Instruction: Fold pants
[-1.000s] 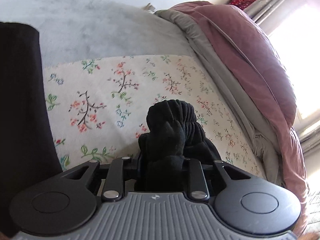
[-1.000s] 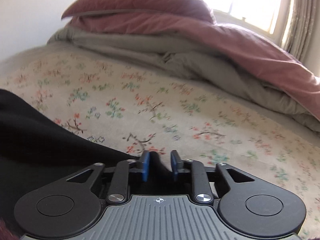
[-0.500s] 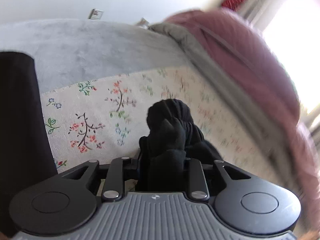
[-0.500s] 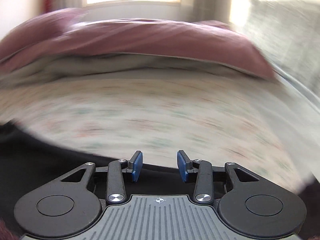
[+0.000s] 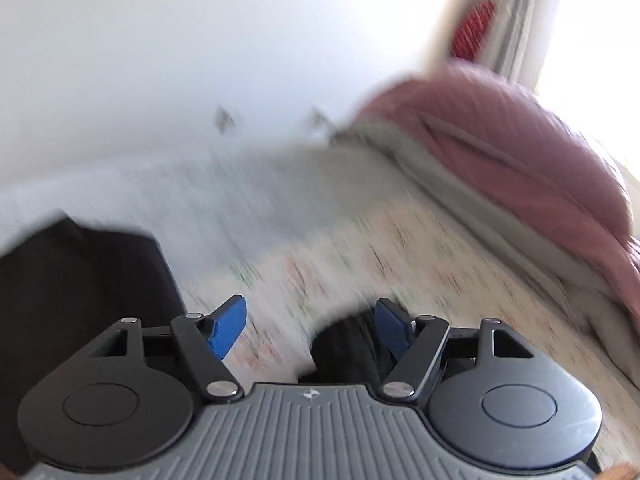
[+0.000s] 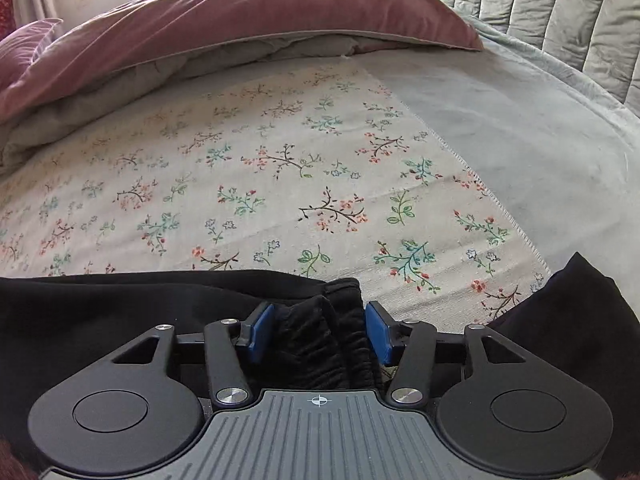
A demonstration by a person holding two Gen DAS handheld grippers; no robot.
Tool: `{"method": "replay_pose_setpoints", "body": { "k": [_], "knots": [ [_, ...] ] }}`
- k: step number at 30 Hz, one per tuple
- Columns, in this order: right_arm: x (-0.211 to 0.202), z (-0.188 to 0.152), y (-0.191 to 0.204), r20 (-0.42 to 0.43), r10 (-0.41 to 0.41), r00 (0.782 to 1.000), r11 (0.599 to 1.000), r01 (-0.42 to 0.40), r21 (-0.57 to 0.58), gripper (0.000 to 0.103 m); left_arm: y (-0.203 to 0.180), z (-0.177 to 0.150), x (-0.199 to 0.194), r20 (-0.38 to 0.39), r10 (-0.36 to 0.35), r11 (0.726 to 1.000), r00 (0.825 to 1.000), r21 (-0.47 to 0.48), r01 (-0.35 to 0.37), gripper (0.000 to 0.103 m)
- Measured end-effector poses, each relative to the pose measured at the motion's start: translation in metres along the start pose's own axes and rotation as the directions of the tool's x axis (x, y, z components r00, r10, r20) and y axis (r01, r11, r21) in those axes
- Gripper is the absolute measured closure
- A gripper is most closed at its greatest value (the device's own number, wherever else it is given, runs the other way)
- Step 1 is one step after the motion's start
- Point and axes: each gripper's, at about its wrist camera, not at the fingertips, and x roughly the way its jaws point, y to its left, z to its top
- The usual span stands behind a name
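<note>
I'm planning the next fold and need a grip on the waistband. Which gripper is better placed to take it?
Right. The right gripper straddles the black pants' gathered elastic waistband, its jaws just opening. The left gripper, jaws just opened wide, has black cloth only beside one pad, in a blurred view.

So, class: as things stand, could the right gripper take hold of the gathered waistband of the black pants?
Probably yes. The right gripper has been opening, and the waistband already sits bunched between its blue pads; nothing blocks it.

Left wrist view smeared by motion blur, floral sheet (image 5: pixel 400 248) unreadable; black pants (image 6: pixel 120 320) run under the right hand-held gripper (image 6: pixel 318 334).
</note>
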Motion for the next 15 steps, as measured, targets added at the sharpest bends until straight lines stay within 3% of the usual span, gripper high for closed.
{"method": "replay_pose_setpoints", "body": {
  "k": [1,2,4,6,8,9,10,12,14,15],
  "knots": [
    [-0.001,0.001,-0.002,0.004,0.011,1.000,1.000,-0.011,0.015,0.052,-0.009,0.000,-0.003,0.005,-0.036,0.999,0.999,0.031,0.036,0.015],
    [0.000,0.002,-0.004,-0.003,0.029,1.000,0.999,-0.029,0.023,0.052,-0.024,-0.002,-0.004,-0.037,-0.108,0.990,0.993,0.089,0.111,0.015],
    [0.003,0.002,-0.006,-0.023,0.042,0.999,0.999,-0.042,0.017,0.052,-0.065,-0.016,-0.006,-0.150,-0.255,0.935,0.955,0.213,0.283,0.015],
    [0.008,0.003,-0.006,-0.029,0.035,0.999,0.999,-0.035,0.011,0.054,-0.115,-0.039,-0.011,-0.218,-0.299,0.879,0.929,0.317,0.357,0.011],
    [0.006,0.004,-0.007,-0.021,0.032,0.999,0.999,-0.032,0.034,0.061,-0.172,-0.068,-0.018,-0.287,-0.356,0.779,0.889,0.435,0.452,0.004],
    [0.003,0.005,-0.009,-0.016,0.040,0.999,0.998,-0.039,0.049,0.061,-0.202,-0.087,-0.020,-0.337,-0.393,0.702,0.856,0.491,0.516,0.000],
    [0.000,0.006,-0.012,-0.008,0.049,0.999,0.997,-0.049,0.062,0.063,-0.226,-0.103,-0.019,-0.378,-0.404,0.638,0.833,0.536,0.553,0.000],
    [-0.002,0.006,-0.016,0.000,0.066,0.998,0.995,-0.066,0.075,0.067,-0.270,-0.138,-0.009,-0.440,-0.372,0.545,0.817,0.609,0.576,0.000],
    [0.000,0.005,-0.019,-0.001,0.070,0.998,0.995,-0.069,0.077,0.073,-0.300,-0.163,0.008,-0.490,-0.312,0.496,0.814,0.647,0.580,0.000],
    [0.001,0.005,-0.020,-0.001,0.072,0.997,0.994,-0.072,0.079,0.074,-0.308,-0.171,0.016,-0.496,-0.288,0.492,0.819,0.657,0.571,0.000]
  ]
}}
